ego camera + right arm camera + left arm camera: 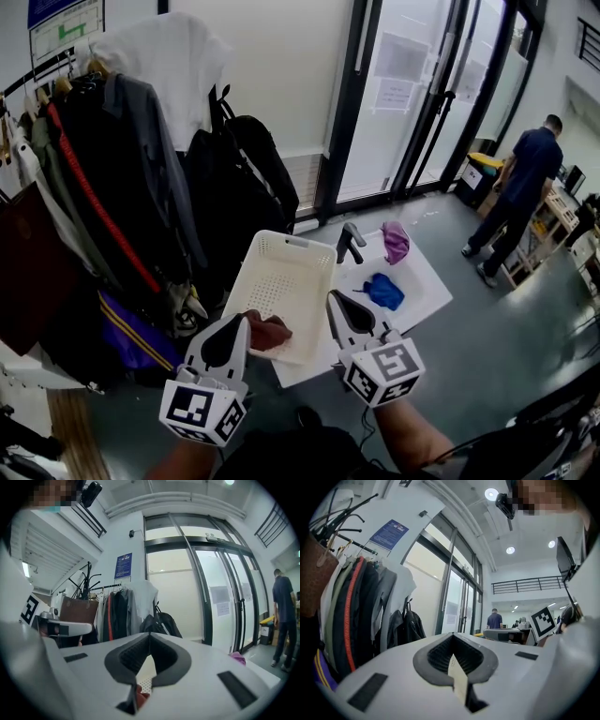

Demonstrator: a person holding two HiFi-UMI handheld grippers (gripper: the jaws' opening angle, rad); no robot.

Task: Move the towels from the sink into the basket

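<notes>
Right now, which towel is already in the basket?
The reddish-brown towel: it lies inside the white basket. The blue towel and the purple towel are both in the sink.

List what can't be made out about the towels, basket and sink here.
Head view: the left gripper covers the near edge of the reddish-brown cloth towel in the white perforated plastic basket; contact unclear.
Head view: the right gripper hides the white sink's near corner.
Right gripper view: the purple cloth towel shows only as a sliver over the gripper's body.
Both gripper views: the blue cloth towel is hidden below the grippers' bodies.
</notes>
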